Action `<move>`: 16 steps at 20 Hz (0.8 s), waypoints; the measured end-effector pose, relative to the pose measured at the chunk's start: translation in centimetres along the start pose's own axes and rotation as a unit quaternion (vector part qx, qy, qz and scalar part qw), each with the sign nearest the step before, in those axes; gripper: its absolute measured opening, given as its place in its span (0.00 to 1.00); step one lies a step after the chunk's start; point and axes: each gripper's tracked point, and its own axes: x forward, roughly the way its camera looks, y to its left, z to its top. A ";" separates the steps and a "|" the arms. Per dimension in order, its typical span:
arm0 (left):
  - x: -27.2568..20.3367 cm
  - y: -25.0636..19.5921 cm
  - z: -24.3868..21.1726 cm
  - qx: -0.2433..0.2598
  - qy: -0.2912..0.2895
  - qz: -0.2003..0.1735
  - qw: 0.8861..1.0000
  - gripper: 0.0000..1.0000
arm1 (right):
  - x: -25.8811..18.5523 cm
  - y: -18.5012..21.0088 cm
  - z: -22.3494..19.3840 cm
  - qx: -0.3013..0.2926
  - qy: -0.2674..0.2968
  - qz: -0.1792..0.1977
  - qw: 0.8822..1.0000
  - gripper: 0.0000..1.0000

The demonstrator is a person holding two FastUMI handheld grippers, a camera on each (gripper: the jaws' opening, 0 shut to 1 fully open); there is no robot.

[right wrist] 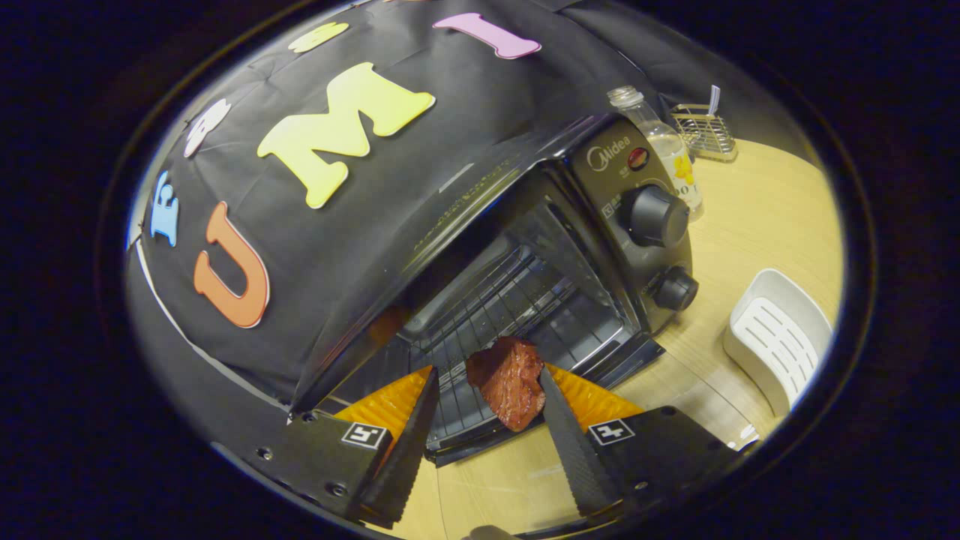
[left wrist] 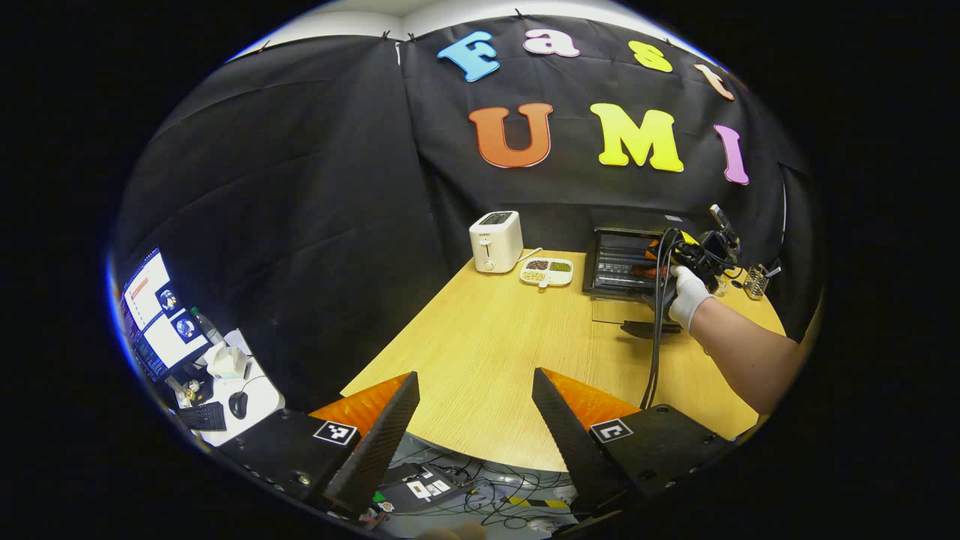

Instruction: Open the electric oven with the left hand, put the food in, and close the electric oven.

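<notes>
oven (right wrist: 525, 285) open at desk's far edge | meat (right wrist: 511, 381) against right gripper's (right wrist: 487, 390) right finger, left finger apart, over rack | left gripper (left wrist: 474, 397) wide, empty, near edge

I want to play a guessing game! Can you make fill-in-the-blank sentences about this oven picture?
1. The electric oven's door is ____.
2. The piece of meat is near the oven's wire ____.
3. The left hand-held gripper holds ____.
4. The white toaster stands on the wooden ____.

Missing words: open; rack; nothing; table
</notes>
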 end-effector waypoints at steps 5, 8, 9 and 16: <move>-0.9 0.2 -0.6 0.007 0.005 0.000 1.000 0.96 | -0.2 0.4 0.1 -0.054 -0.006 0.013 0.998 0.85; -1.2 0.6 -0.3 0.002 -0.004 0.004 1.000 0.96 | 0.7 -0.7 -1.4 -0.066 0.009 -0.006 0.998 0.89; -1.1 0.5 -0.2 -0.003 -0.003 0.004 1.000 0.96 | 0.8 -0.5 -2.1 -0.069 0.019 -0.002 0.997 0.90; -0.3 0.3 0.0 -0.006 -0.002 0.001 1.000 0.97 | 1.2 -0.5 -3.2 -0.124 0.021 -0.002 0.992 0.94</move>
